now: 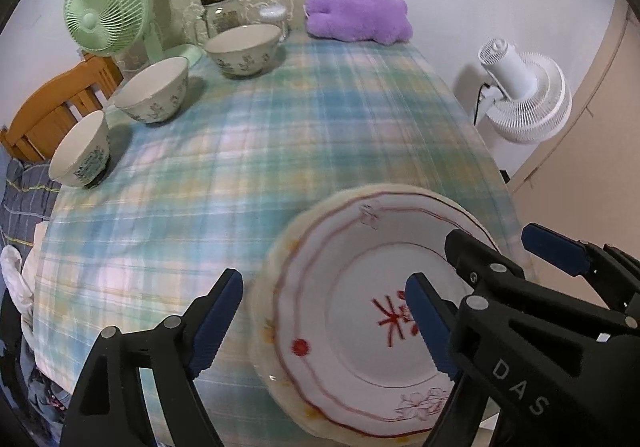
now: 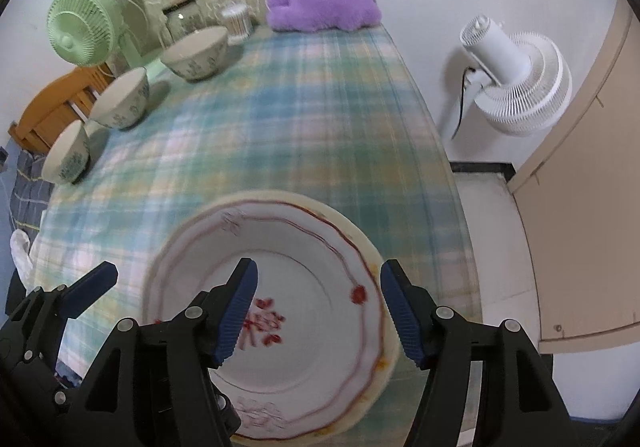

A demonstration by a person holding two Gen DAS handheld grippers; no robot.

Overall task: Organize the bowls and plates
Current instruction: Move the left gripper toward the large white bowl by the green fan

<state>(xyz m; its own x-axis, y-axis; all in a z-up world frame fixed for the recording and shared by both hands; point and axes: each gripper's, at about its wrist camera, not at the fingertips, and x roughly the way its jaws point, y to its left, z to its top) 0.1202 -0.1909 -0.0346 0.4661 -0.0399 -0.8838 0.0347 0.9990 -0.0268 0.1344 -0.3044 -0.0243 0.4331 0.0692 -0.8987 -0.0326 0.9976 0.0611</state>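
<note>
Grippers both pitched steeply down over stacked plates (image 2: 304,327) at near table edge. Left gripper (image 1: 324,321) and right gripper (image 2: 320,313) each straddle a rim, jaws wide, gripping nothing. Farther left: three patterned bowls (image 1: 154,97) in a row.

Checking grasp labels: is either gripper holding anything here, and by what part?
Nothing held. Left gripper and right gripper are open, each straddling an edge of the plate stack without pinching it.

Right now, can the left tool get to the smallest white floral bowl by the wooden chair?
Probably yes. The left tool is open and empty, and bare checked tablecloth lies between it and the smallest white floral bowl. The red-trimmed white plate sits off to the side.
</note>
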